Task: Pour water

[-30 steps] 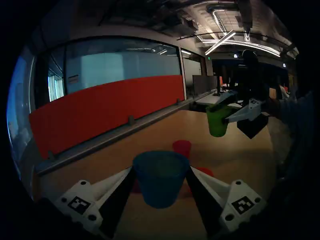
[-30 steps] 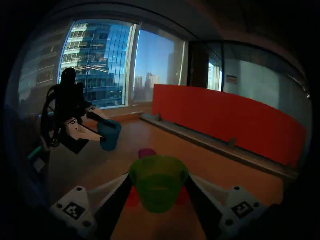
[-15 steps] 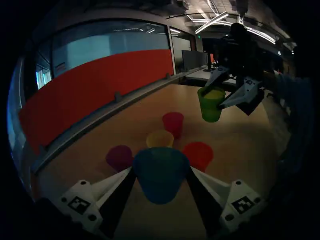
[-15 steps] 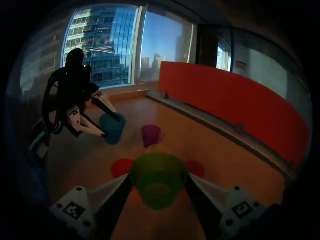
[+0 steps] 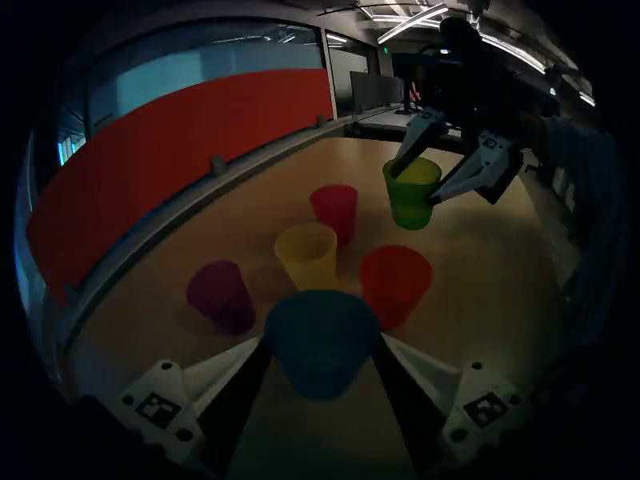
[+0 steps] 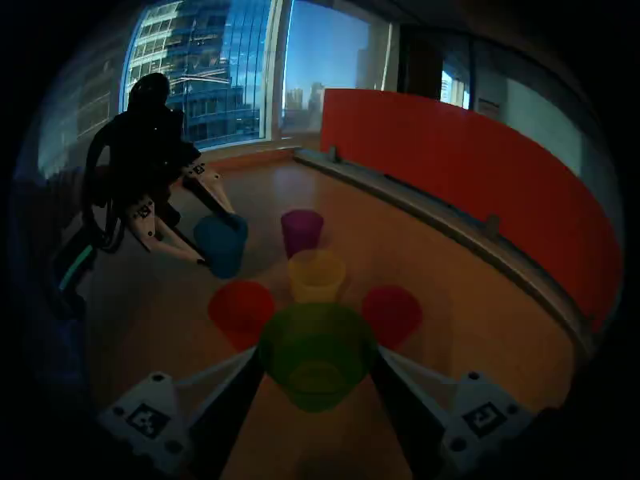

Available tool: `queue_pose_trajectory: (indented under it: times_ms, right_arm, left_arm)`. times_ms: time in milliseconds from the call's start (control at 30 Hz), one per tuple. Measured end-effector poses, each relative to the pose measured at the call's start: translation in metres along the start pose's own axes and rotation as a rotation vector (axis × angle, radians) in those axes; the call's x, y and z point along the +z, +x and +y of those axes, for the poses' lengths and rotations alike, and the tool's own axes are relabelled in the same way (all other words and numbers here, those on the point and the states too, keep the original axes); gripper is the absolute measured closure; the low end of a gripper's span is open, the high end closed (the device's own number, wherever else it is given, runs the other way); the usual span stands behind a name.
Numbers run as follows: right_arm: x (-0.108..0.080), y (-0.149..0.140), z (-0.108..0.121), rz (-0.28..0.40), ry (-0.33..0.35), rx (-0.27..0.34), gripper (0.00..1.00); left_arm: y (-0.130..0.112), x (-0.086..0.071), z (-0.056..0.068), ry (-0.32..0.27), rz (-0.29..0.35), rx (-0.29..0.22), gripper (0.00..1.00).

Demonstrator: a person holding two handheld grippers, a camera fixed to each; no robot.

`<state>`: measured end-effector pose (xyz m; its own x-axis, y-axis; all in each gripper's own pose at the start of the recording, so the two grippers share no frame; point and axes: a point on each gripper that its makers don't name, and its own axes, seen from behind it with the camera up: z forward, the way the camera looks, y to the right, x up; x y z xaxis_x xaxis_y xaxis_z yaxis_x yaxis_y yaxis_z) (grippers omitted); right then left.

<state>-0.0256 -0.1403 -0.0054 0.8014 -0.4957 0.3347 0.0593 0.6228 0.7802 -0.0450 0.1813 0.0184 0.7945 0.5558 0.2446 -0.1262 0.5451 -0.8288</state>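
Blue cup clamped left; green cup clamped right.

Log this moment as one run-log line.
left tongs: shut on blue cup | right tongs: shut on green cup | table: purple cup, yellow cup, crimson cup, red cup, upright | pouring: none seen

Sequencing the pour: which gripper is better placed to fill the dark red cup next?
Right, probably. The right gripper holds the green cup just beside the dark red cup; the left gripper has its blue cup across the yellow cup from it.
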Motion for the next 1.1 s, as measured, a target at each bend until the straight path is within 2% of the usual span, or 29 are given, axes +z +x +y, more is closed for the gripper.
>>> queue_pose_trajectory:
  times_ms: [467,800,1100]
  right_arm:
    - [0.018,-0.024,0.003,-0.048,0.008,0.003,0.09]
    - [0.026,-0.028,0.004,-0.054,0.008,0.006,0.09]
    - [0.028,-0.029,0.000,-0.053,0.014,-0.003,0.09]
  left_arm:
    - [-0.021,0.018,-0.001,-0.026,-0.027,-0.032,0.14]
    - [-0.026,0.018,-0.002,-0.031,-0.021,-0.048,0.13]
    - [-0.035,0.016,-0.007,-0.008,-0.022,-0.061,0.14]
